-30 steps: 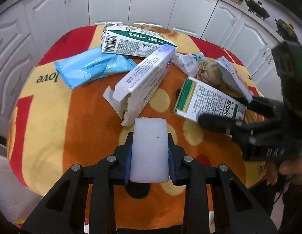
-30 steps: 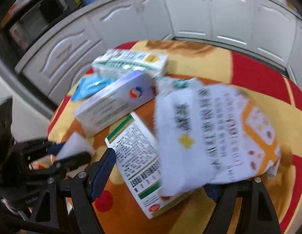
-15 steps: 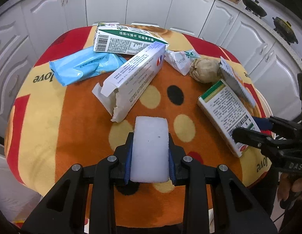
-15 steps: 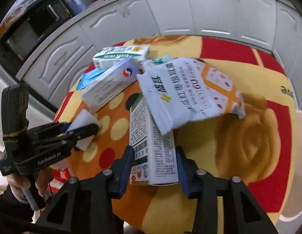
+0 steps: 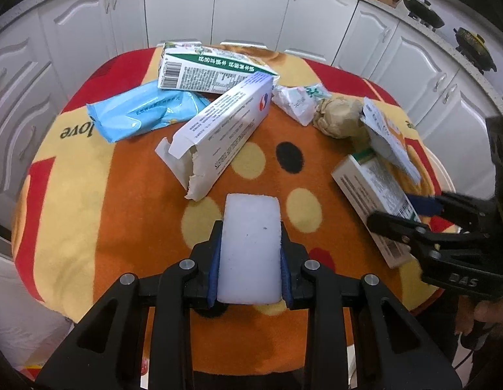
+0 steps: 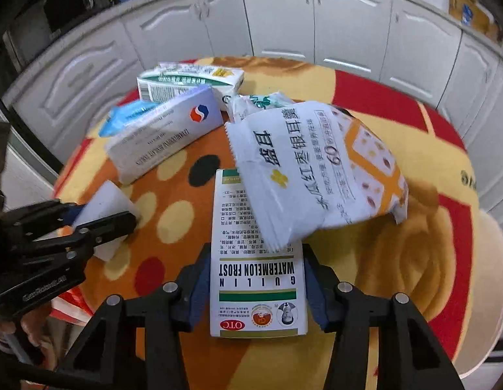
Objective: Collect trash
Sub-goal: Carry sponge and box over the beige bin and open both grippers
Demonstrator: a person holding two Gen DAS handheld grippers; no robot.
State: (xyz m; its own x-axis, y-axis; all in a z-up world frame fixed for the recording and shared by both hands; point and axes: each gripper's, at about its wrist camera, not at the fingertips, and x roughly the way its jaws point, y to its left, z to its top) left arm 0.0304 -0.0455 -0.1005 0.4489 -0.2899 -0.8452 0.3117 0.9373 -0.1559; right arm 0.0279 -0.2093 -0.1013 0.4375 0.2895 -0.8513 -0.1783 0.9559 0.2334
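While the left gripper clamps a white foam block, the right gripper pinches the "GUILIN WATERMELON FROST" box.

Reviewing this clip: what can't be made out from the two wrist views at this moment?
- Where the trash goes: no bin or bag identifiable in either view.
- Far end of the Watermelon Frost box: right wrist view, covered by the white snack packet.
- Underside of the white sponge: left wrist view, it faces away from the camera.
- Small print on the torn white box: too small and distorted.
- Crumpled brown wad: material unclear.
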